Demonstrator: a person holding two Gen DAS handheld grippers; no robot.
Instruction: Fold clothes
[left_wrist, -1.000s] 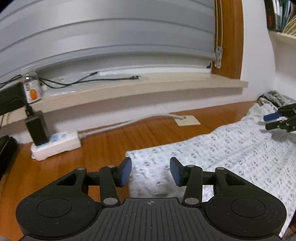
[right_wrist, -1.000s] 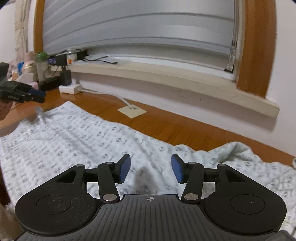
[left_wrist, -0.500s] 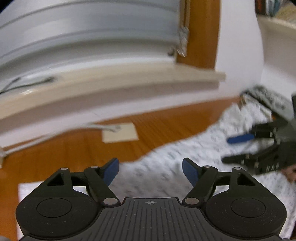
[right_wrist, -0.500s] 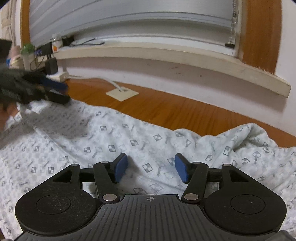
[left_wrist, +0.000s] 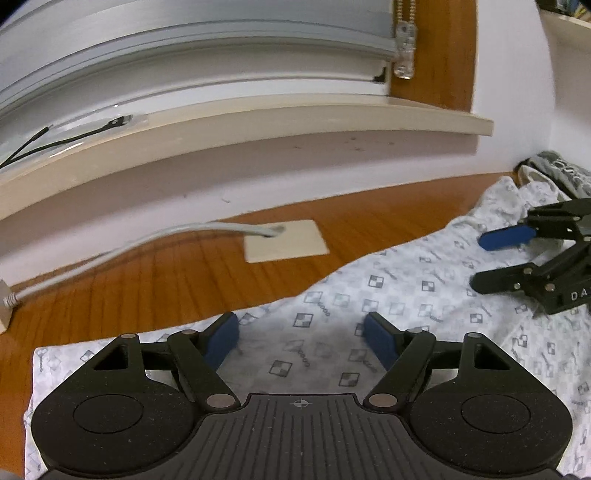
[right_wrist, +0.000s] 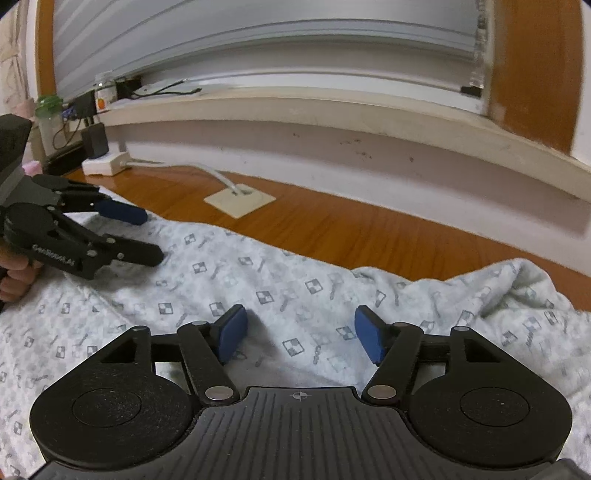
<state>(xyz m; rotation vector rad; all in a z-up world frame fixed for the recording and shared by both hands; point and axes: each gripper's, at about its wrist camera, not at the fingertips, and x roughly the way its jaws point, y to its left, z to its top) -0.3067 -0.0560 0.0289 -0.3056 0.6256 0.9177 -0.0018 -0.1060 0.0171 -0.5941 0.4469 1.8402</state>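
A white garment with a small grey checker print (left_wrist: 388, 295) lies spread on the wooden table and also shows in the right wrist view (right_wrist: 280, 288). My left gripper (left_wrist: 301, 341) is open and empty, low over the garment near its far edge. It also shows in the right wrist view (right_wrist: 142, 236) at the left. My right gripper (right_wrist: 299, 334) is open and empty, just above the cloth near a bunched fold (right_wrist: 517, 284). It also shows in the left wrist view (left_wrist: 491, 260) at the right, jaws apart.
The wooden table (left_wrist: 184, 280) has a beige square plate (left_wrist: 286, 242) with a grey cable (left_wrist: 129, 243) behind the garment. A white wall and windowsill (left_wrist: 258, 122) run along the back. A power strip (right_wrist: 107, 162) and bottles (right_wrist: 48, 110) stand far left. Another dark garment (left_wrist: 561, 170) lies far right.
Both grippers have opened wider and dropped lower onto the garment. The left gripper has swung right along the cloth's far edge, closer to the right gripper.
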